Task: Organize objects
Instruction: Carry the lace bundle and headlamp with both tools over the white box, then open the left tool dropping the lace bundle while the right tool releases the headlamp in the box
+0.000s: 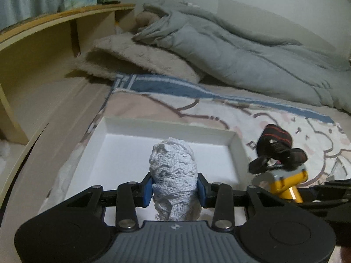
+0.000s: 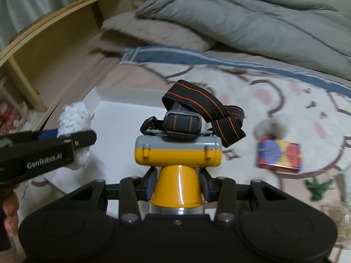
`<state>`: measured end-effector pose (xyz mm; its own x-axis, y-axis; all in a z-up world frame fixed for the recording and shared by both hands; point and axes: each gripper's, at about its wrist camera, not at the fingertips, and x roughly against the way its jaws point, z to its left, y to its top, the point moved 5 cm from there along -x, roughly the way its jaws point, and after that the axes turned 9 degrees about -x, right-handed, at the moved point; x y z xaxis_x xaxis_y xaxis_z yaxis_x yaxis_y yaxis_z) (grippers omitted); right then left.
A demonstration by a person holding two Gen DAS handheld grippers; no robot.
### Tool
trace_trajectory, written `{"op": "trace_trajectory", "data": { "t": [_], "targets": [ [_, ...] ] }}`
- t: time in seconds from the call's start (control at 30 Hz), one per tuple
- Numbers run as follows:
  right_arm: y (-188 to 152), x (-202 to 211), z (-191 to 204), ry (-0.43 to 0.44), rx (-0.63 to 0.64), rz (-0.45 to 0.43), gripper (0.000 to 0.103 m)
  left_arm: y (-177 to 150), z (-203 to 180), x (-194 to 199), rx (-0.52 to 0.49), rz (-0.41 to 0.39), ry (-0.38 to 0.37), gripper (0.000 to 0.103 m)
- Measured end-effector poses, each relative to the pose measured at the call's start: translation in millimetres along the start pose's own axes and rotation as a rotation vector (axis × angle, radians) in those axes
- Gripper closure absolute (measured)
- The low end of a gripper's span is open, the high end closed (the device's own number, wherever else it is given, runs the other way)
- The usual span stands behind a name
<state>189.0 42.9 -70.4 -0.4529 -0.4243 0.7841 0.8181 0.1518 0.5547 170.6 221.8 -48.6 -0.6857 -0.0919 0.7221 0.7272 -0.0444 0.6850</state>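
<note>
My left gripper (image 1: 174,189) is shut on a white knitted bundle (image 1: 172,166), held over a shallow white box (image 1: 234,144) that lies on the bed. In the right wrist view the same bundle (image 2: 75,118) shows at the left, with the left gripper (image 2: 74,141) clamped around it. My right gripper (image 2: 178,185) is shut on a yellow and grey headlamp (image 2: 177,153) whose black strap with orange stripes (image 2: 197,100) trails off its top. That headlamp (image 1: 285,182) hangs just right of the box in the left wrist view.
A patterned blanket (image 2: 263,83) covers the bed. On it lie a colourful small box (image 2: 278,156), a green toy figure (image 2: 318,188) and a blurred fuzzy thing (image 2: 271,129). A grey duvet (image 1: 241,50), a beige fluffy pillow (image 1: 136,57) and a wooden headboard shelf (image 1: 54,28) stand behind.
</note>
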Motion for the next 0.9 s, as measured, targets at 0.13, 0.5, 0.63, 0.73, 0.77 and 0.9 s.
{"op": "trace_trajectory", "data": {
  "t": [0.13, 0.5, 0.63, 0.73, 0.77, 0.9],
  "targets": [
    [-11.9, -23.7, 19.1, 0.01, 0.003, 0.06, 0.061, -16.5, 6.0, -16.5, -0.011, 0.081, 0.003, 0.062],
    [-32.9, -65.2, 30.5, 0.004, -0.027, 0.175, 0.061, -44.5, 16.8, -48.0, 0.033, 0.192, -0.054, 0.062],
    [-29.0, -57.5, 33.2, -0.023, 0.008, 0.141, 0.055, -52.1, 14.4, -55.5, 0.002, 0.232, -0.031, 0.06],
    [-23.9, -49.3, 30.2, -0.024, 0.015, 0.136, 0.055, -58.4, 10.3, -59.9, -0.01, 0.272, -0.05, 0.059],
    [-22.7, -47.3, 28.7, -0.028, 0.016, 0.134, 0.055, -59.7, 8.4, -59.4, -0.015, 0.274, -0.049, 0.057],
    [-22.5, -43.2, 23.1, -0.024, -0.006, 0.147, 0.055, -59.1, 4.3, -53.7, -0.032, 0.264, -0.034, 0.041]
  ]
}}
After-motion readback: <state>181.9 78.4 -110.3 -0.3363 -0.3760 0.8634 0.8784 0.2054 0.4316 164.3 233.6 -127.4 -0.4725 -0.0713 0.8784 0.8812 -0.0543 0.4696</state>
